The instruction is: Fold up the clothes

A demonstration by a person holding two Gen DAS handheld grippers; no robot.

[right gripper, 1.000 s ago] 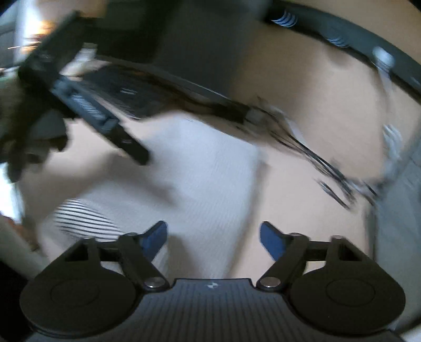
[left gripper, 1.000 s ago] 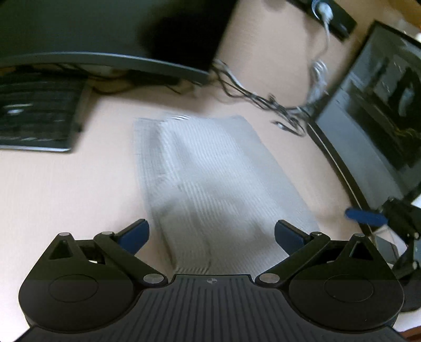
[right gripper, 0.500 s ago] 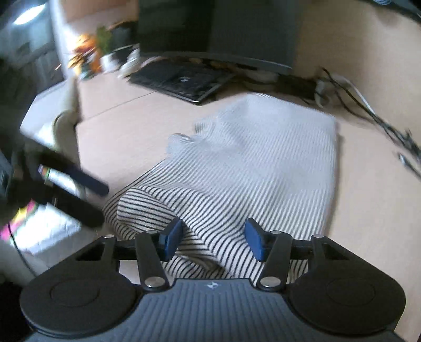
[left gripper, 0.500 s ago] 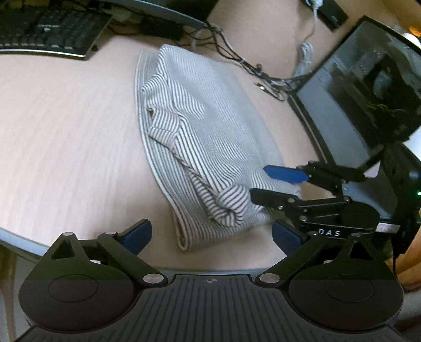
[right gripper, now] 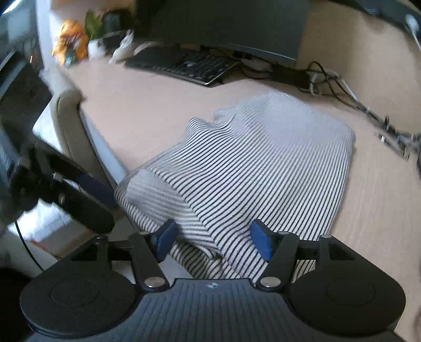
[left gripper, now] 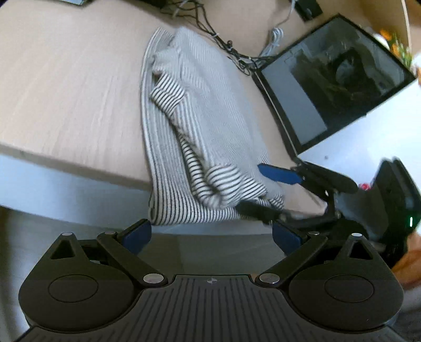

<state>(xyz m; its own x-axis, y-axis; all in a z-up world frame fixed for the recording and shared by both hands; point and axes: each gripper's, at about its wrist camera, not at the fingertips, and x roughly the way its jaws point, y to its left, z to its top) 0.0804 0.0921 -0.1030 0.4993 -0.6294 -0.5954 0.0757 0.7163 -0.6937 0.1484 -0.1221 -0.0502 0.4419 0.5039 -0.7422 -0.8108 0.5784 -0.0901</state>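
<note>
A black-and-white striped garment [left gripper: 200, 136] lies partly folded on the light wooden desk [left gripper: 65, 86], its near end hanging over the desk's front edge. It also shows in the right wrist view [right gripper: 263, 168]. My left gripper [left gripper: 211, 234] is open and empty, just in front of and below the hanging hem. My right gripper [right gripper: 214, 240] is open with the garment's near edge lying between its jaws. The right gripper appears in the left wrist view [left gripper: 271, 189], one blue finger above the cloth and one dark finger below. The left gripper shows in the right wrist view [right gripper: 86, 202] at the left.
A laptop with a dark screen [left gripper: 329, 79] stands to the right of the garment. Cables [left gripper: 226, 44] run behind it. A keyboard [right gripper: 181, 65] and a monitor [right gripper: 223, 23] sit at the back. An orange object [right gripper: 69, 39] is at the far left corner.
Both grippers have pulled back toward the desk's front edge. The right gripper's jaws have opened wider and now straddle the garment's near end. The left gripper now sits below the hanging hem.
</note>
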